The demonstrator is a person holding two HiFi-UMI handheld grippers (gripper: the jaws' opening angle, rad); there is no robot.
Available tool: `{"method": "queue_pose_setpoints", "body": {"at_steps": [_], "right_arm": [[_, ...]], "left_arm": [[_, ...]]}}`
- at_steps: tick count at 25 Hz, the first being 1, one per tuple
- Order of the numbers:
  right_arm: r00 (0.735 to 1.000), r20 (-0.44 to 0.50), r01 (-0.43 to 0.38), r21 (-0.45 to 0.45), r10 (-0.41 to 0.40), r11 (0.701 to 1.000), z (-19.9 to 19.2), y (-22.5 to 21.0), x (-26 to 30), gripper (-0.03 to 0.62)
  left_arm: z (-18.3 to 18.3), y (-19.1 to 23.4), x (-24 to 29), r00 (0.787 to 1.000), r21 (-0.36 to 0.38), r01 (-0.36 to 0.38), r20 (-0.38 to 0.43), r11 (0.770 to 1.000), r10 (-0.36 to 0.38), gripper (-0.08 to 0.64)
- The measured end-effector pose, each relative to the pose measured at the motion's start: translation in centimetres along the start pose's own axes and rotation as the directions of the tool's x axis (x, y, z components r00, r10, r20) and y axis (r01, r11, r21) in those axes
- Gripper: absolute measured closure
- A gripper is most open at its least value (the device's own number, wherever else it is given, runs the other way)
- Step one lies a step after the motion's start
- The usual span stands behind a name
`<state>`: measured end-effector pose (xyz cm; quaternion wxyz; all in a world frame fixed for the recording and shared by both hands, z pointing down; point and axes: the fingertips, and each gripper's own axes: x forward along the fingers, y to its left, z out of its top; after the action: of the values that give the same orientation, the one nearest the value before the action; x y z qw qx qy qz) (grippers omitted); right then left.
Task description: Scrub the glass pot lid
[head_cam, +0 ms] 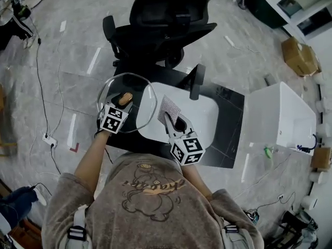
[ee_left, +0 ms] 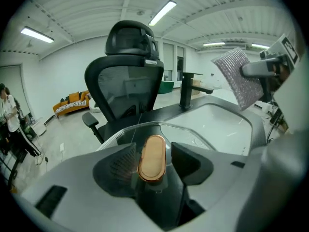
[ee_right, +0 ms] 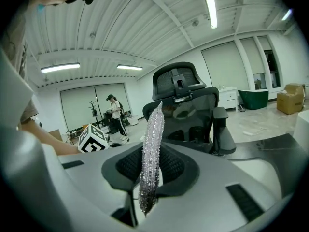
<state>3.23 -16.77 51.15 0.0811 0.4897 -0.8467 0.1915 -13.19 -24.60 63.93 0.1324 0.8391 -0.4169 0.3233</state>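
While the person stands at the black surface (head_cam: 233, 105), each hand holds a gripper. The left gripper (head_cam: 123, 100) has its two jaws closed round the brown knob (ee_left: 152, 157) of the glass pot lid (head_cam: 139, 90). The knob stands between the dark pads, and the left pad presses on it. On the right side there may be a thin gap, but it is hard to be sure. The lid is at the left edge of the white sink (head_cam: 205, 108), partly over the sink and partly out past the surface. Its clear glass spreads out round the jaws.

The right gripper (head_cam: 174, 119) is over the sink, just beside the lid. Its jaws are pressed tight on a shiny silver scrub cloth (head_cam: 168, 108). The cloth sticks up out of the jaws like a thin flat sheet. It is near the lid but does not touch it.

A black tap (head_cam: 197, 81) stands at the back of the sink. Behind the surface is a black office chair (head_cam: 161, 25). Far back in the room, a person (ee_right: 116, 112) is standing.
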Motion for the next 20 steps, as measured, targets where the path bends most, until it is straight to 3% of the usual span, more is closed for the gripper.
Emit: {"method": "queue_pose_setpoints", "body": {"at_steps": [10, 20], "right_arm": [[0.999, -0.012, 0.051, 0.021, -0.051, 0.998, -0.7, -0.9, 0.1, 0.511], [0.999, -0.037, 0.033, 0.002, -0.033, 0.999, -0.8, -1.3, 1.4, 0.511]], "left_arm": [[-0.8, -0.5, 2.5, 0.997, 0.019, 0.061, -0.055, 0.998, -0.06, 0.353], [-1.1, -0.4, 2.9, 0.998, 0.024, 0.051, -0.048, 0.998, -0.05, 0.374]]}}
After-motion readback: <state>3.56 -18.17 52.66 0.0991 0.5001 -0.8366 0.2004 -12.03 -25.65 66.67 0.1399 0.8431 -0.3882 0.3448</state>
